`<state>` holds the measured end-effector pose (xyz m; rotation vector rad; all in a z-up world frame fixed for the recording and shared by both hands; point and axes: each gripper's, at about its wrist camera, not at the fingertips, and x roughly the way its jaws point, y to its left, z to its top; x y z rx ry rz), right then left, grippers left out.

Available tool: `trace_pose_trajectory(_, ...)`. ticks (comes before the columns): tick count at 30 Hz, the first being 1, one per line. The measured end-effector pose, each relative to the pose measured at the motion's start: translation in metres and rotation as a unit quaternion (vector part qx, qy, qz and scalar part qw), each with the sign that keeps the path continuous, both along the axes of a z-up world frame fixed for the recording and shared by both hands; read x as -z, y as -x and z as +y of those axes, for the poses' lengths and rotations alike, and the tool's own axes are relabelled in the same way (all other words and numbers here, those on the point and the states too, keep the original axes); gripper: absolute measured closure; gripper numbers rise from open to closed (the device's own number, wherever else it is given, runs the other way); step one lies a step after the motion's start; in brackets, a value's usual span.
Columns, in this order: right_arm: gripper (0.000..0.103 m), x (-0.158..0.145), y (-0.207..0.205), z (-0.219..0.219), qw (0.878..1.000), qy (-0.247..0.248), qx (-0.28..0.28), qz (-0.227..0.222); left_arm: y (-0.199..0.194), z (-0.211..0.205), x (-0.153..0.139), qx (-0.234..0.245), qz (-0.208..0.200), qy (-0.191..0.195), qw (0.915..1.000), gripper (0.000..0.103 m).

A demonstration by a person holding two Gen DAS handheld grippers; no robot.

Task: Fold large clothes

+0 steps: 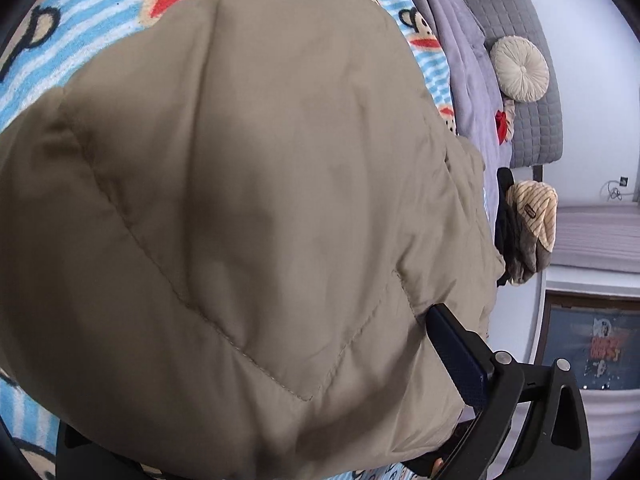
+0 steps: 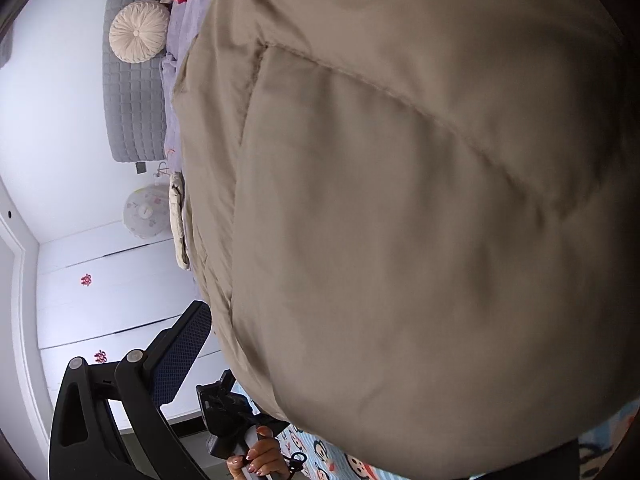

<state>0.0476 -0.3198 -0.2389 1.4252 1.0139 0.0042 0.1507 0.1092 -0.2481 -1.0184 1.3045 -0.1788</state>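
Note:
A large tan quilted jacket (image 1: 256, 208) fills the left wrist view and hangs close in front of the lens over a blue striped monkey-print bedsheet (image 1: 80, 12). Only one finger (image 1: 456, 348) of my left gripper shows, pressed against the jacket's edge; the other is hidden under the fabric. In the right wrist view the same jacket (image 2: 420, 220) covers most of the frame. One right finger (image 2: 180, 356) shows at the jacket's left edge, the other is hidden behind cloth. The person's hand holding the left gripper's handle (image 2: 224, 420) shows at the bottom.
A grey quilted headboard (image 1: 532, 80) with a round cream cushion (image 1: 520, 68) stands by the bed. A lilac blanket (image 1: 468, 68) lies along the bed. A striped plush item (image 1: 532, 220) sits at the bed edge. White wardrobe doors (image 2: 112, 292) and a fan (image 2: 146, 210) show.

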Motion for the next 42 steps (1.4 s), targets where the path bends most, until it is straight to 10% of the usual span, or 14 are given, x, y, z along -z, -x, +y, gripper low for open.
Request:
trace_pose_trajectory(5, 0.021, 0.003, 0.005, -0.003, 0.999, -0.027, 0.02, 0.018, -0.003, -0.001, -0.012, 0.009, -0.032, 0.001, 0.9994, 0.07)
trace_pose_trajectory(7, 0.055, 0.003, 0.007, -0.005, 0.999, -0.032, 0.021, 0.026, -0.004, -0.003, -0.023, 0.024, -0.053, -0.002, 0.9983, 0.077)
trace_pose_trajectory(10, 0.072, -0.005, 0.009, -0.005, 1.0, -0.027, 0.01, 0.012, -0.003, -0.006, -0.045, 0.056, -0.085, -0.018, 0.9946, 0.081)
trace_pose_trajectory(17, 0.078, -0.035, 0.039, -0.005, 0.999, -0.018, -0.031, -0.003, 0.026, -0.006, -0.079, 0.121, -0.113, -0.024, 0.9859, 0.081)
trace_pose_trajectory(28, 0.078, -0.033, 0.163, 0.011, 0.995, -0.062, -0.047, 0.064, 0.126, 0.011, -0.064, 0.21, -0.009, -0.036, 0.977, 0.078)
trace_pose_trajectory(32, 0.063, -0.016, 0.18, 0.014, 0.992, -0.051, -0.032, 0.111, 0.137, 0.009, -0.045, 0.215, 0.028, -0.116, 0.9692, 0.043)
trace_pose_trajectory(42, 0.047, -0.062, 0.162, 0.024, 0.979, 0.024, -0.164, 0.12, 0.143, 0.035, -0.109, 0.227, -0.009, -0.213, 0.9504, 0.043)
